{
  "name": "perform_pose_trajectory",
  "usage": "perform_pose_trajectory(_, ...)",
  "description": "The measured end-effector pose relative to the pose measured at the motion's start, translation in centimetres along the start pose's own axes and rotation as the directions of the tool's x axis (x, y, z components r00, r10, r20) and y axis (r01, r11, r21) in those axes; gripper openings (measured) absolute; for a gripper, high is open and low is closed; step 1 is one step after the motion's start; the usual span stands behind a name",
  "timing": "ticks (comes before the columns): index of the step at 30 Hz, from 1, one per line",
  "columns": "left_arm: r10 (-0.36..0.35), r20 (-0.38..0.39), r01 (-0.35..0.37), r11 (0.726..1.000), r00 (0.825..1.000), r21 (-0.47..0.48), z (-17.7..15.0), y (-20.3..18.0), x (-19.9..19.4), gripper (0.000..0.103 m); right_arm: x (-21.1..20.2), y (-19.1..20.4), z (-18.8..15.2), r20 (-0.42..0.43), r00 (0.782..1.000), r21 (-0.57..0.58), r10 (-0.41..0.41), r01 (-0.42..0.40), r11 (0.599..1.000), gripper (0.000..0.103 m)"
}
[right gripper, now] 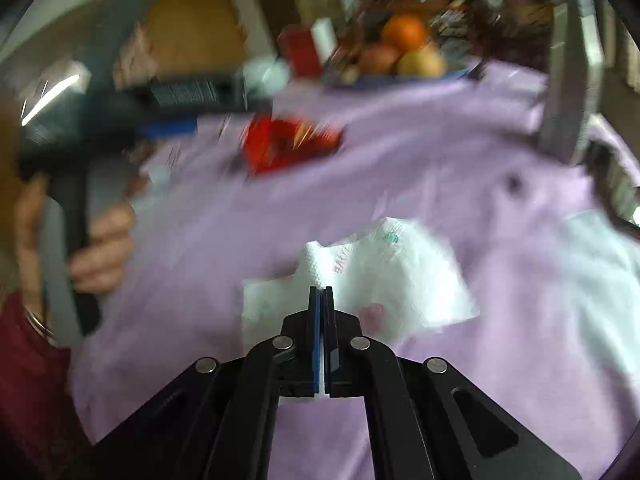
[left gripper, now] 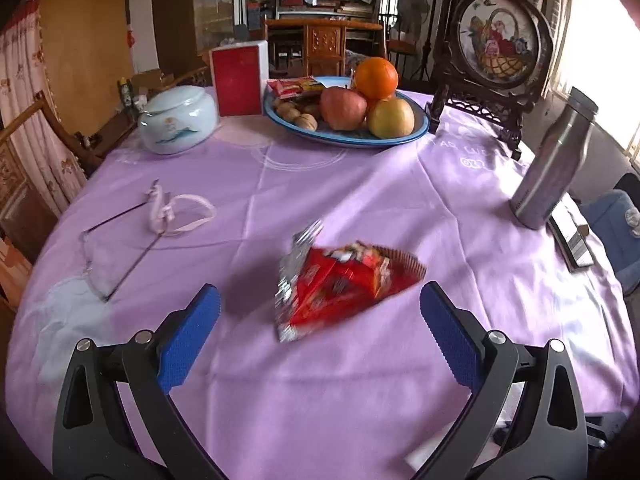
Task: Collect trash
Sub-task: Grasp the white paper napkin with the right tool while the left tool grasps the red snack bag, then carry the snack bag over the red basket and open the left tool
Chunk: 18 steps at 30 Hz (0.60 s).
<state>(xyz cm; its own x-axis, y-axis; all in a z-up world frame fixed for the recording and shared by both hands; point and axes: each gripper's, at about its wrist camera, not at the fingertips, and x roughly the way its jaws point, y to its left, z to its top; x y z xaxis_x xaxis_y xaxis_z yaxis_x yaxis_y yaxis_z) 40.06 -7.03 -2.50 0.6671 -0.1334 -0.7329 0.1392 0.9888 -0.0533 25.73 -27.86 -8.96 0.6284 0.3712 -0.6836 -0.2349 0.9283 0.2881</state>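
Note:
A crumpled red and silver snack wrapper (left gripper: 344,284) lies on the purple tablecloth (left gripper: 320,400). My left gripper (left gripper: 319,291) is open, its blue pads wide apart on either side of the wrapper's near end and not touching it. The right wrist view is blurred. It shows the same wrapper (right gripper: 288,144) farther off, with a hand (right gripper: 100,240) holding the left gripper beside it. My right gripper (right gripper: 320,290) is shut, with the edge of a white printed tissue (right gripper: 400,276) pinched between its tips. The rest of the tissue lies on the cloth.
A blue plate (left gripper: 416,130) of fruit, walnuts and snack packets stands at the back. A pale ceramic jar (left gripper: 178,120) and a red box (left gripper: 236,80) are to its left. At the right are a steel flask (left gripper: 556,164) and a dark framed embroidery stand (left gripper: 496,48). Glasses (left gripper: 108,256) and a white cord (left gripper: 180,212) lie at the left.

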Motion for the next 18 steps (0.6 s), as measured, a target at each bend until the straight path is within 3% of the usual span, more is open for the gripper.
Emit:
perform_pose_trajectory(4, -0.039, -0.036, 0.038, 0.998, 0.999, -0.049, 1.0, -0.4, 2.9, 0.097, -0.1, -1.6, 0.3, 0.004, 1.000, 0.082, 0.020, -0.020, 0.996, 0.003)
perform_pose_trajectory(9, -0.113, -0.101, 0.101, 0.987, 0.988, -0.123, 0.1, -0.2, 6.6, 0.097, 0.4, -1.3, 0.2, -0.022, 0.999, 0.077, 0.027, -0.025, 0.997, 0.003)
perform_pose_trajectory(12, -0.065, -0.133, 0.057, 0.996, 0.989, -0.069, -0.6, -0.5, 7.6, 0.096, 0.3, -1.3, 0.1, -0.022, 0.999, 0.077, 0.033, -0.031, 0.997, 0.003)
perform_pose_trajectory(13, -0.049, -0.122, 0.042, 0.997, 0.991, -0.057, -0.6, -0.5, 7.5, 0.092, 0.2, -1.3, 0.1, -0.017, 0.999, 0.077, 0.032, -0.030, 0.997, 0.003)
perform_pose_trajectory(14, -0.051, -0.113, 0.045, 0.998, 0.992, -0.053, -0.6, -0.4, 7.3, 0.078, 0.2, -1.4, 0.2, -0.015, 0.999, 0.078, 0.030, -0.029, 0.996, 0.003)
perform_pose_trajectory(16, -0.107, -0.098, 0.101, 0.993, 0.989, -0.068, -0.5, -0.2, 6.5, 0.065, 0.2, -1.5, 0.1, -0.015, 1.000, 0.085, 0.025, -0.024, 0.996, 0.003)
perform_pose_trajectory(18, -0.128, -0.065, 0.124, 0.990, 0.990, -0.070, -0.4, -0.1, 5.4, 0.059, 0.4, -1.7, 0.2, -0.018, 1.000, 0.087, 0.020, -0.018, 0.996, 0.003)
